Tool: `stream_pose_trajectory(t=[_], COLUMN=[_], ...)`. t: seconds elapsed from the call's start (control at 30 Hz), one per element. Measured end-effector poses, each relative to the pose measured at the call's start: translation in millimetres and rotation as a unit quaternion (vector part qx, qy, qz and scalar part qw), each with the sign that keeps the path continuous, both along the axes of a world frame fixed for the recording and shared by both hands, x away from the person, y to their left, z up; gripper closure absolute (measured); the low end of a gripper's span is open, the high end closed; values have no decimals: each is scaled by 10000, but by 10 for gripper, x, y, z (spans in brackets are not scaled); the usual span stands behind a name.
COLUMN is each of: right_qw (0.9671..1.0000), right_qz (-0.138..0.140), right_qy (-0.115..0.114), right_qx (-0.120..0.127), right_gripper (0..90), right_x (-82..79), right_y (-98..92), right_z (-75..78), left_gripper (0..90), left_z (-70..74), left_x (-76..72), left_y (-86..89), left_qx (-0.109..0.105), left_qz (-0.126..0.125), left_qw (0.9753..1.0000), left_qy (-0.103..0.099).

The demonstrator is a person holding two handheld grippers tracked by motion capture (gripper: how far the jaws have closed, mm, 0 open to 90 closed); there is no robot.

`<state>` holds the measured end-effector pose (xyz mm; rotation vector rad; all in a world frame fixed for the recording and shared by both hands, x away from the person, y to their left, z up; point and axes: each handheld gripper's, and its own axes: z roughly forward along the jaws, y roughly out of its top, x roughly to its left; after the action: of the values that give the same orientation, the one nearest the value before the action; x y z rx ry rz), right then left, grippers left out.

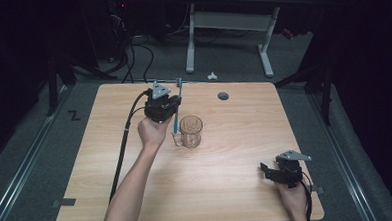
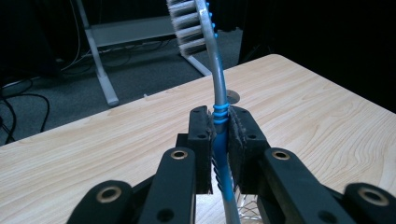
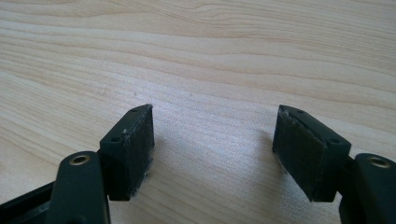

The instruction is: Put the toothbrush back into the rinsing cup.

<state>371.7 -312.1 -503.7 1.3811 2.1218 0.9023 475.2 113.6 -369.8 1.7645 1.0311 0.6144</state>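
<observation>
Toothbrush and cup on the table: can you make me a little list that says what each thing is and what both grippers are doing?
toothbrush: grey and blue, bristles up, held upright by its handle
left gripper: jaws shut on the toothbrush, beside the glass cup
glass cup: clear, upright, near the middle of the table
right gripper: jaws open, holding nothing, low over the wood near the right front corner
table: light wood, with a small round hole near the far edge

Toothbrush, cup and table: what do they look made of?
Toothbrush: probably plastic, a smooth grey handle with blue ribbed grip bands and pale bristles.
Cup: clear, see-through and patterned; glass or plastic, can't tell.
Table: light wood-grain top, matte; possibly laminate.
</observation>
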Motion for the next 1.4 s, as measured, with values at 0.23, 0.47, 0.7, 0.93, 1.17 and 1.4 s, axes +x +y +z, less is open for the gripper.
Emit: stream_pose_trajectory(t=[0.23,0.47,0.7,0.93,1.17,1.4], right_qw=[10000,10000,10000,10000,10000,10000], right_qz=[1,0,-13,-14,-9,-11], right_qy=[0,-1,6,9,5,6], right_qx=[-1,-3,4,9,1,2], right_gripper=[295,295,296,295,296,296], right_x=[0,0,-2,-2,-2,-2], right_y=[0,0,2,3,2,2], right_z=[0,0,0,0,0,0], left_gripper=[800,795,793,792,792,791], left_z=[-23,-16,-9,-7,1,1], left_x=[6,-6,-20,-32,-56,-94], left_y=[-25,-20,-8,-8,3,14], left_qx=[37,74,115,153,220,253], left_qz=[-69,-119,-186,-251,-292,-339], left_qw=[10000,9999,9997,9993,9990,9987], left_qy=[16,70,133,214,265,288])
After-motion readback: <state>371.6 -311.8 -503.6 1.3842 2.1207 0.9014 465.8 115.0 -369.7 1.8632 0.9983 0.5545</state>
